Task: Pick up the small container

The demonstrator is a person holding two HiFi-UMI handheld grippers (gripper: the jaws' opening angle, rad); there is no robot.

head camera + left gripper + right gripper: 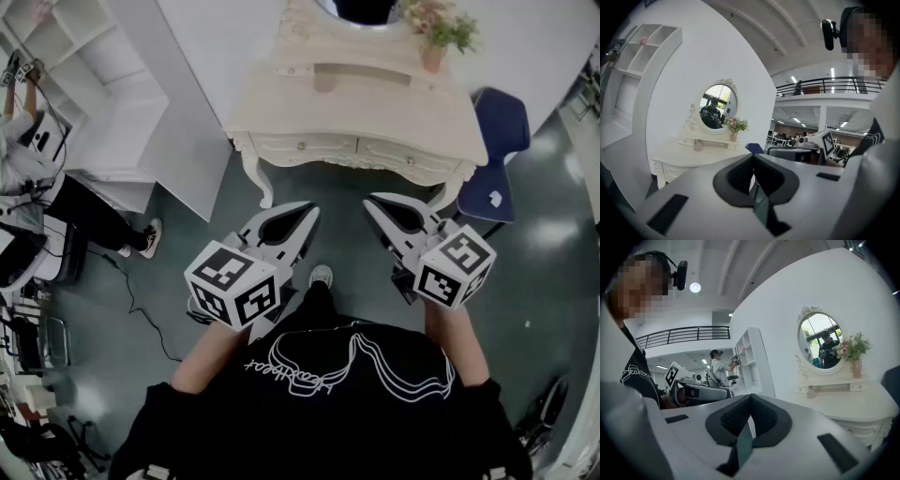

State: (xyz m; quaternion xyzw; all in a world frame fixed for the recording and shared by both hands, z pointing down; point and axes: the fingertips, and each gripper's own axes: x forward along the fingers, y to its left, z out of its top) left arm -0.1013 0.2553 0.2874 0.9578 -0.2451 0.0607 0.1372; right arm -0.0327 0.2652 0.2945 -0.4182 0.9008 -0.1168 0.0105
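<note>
Standing off from the dressing table (375, 117): approach step, no reach begun.

- Left claw (307, 214): lower centre of the head view, held close to the body over bare floor. Its own view shows the two jaws brought together at the tips with nothing between them.
- Right claw (371, 201): just right of the left one, same height. Jaws likewise closed tip to tip and empty.
- Both claws point toward the table and are well apart from it.

Task object, by judgement: the small pinkish rounded container (323, 82) in the upper centre of the head view. It rests on the table surface against the front of the low raised shelf below the mirror (718, 106). Nothing touches it. Its lid and exact shape are too small to make out.

Nearby: a pink vase of flowers (431, 56) stands on the shelf, to the right of the container and apart from it. A blue chair (502, 127) is at the table's right end.

Next move calls for:
1. Stepping in until the surface is within reach.
2. Choosing one claw; the container sits slightly left of centre, so either could serve.
3. Opening those jaws wider than the container before descending.
4. Coming in from the front, as the shelf edge behind leaves little room.
5. Keeping clear of the vase.
</note>
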